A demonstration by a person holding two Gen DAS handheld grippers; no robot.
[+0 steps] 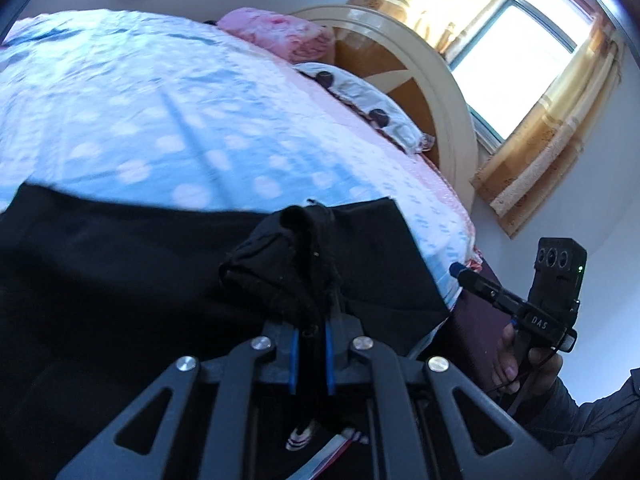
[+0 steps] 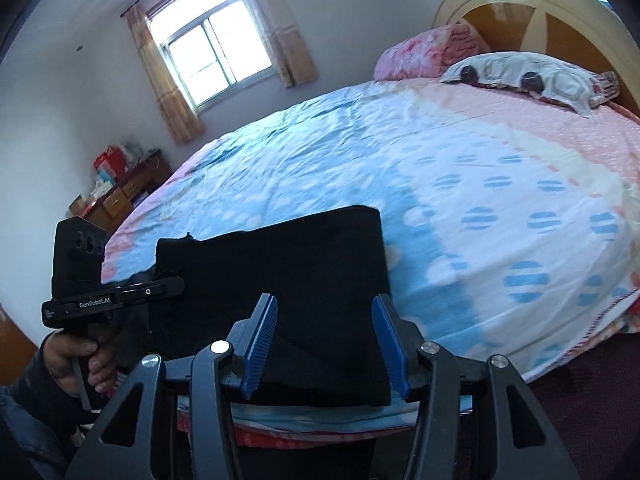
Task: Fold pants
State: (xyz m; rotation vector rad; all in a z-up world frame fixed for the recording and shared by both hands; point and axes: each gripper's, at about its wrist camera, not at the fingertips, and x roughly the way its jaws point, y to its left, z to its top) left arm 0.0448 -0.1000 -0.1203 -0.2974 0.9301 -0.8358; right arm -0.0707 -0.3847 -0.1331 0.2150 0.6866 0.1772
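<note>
Black pants [image 2: 304,280] lie folded into a rectangle at the near edge of the bed. In the left wrist view they fill the lower left, with a bunched fold of black cloth [image 1: 288,264] standing up. My left gripper [image 1: 312,328] is shut on that fold, its blue pads [image 1: 293,360] close together with cloth between them. In the right wrist view the left gripper [image 2: 176,283] meets the pants' left corner. My right gripper [image 2: 325,302] stands open over the near edge of the pants, its blue pads [image 2: 260,336] wide apart and pressing nothing.
The bed [image 2: 460,168] carries a blue, white and pink dotted sheet, with pillows [image 2: 520,76] and a round headboard [image 2: 532,12] at the far end. A wooden dresser [image 2: 120,196] stands by the wall under a curtained window [image 2: 212,56]. A person's hands [image 2: 76,360] hold both handles.
</note>
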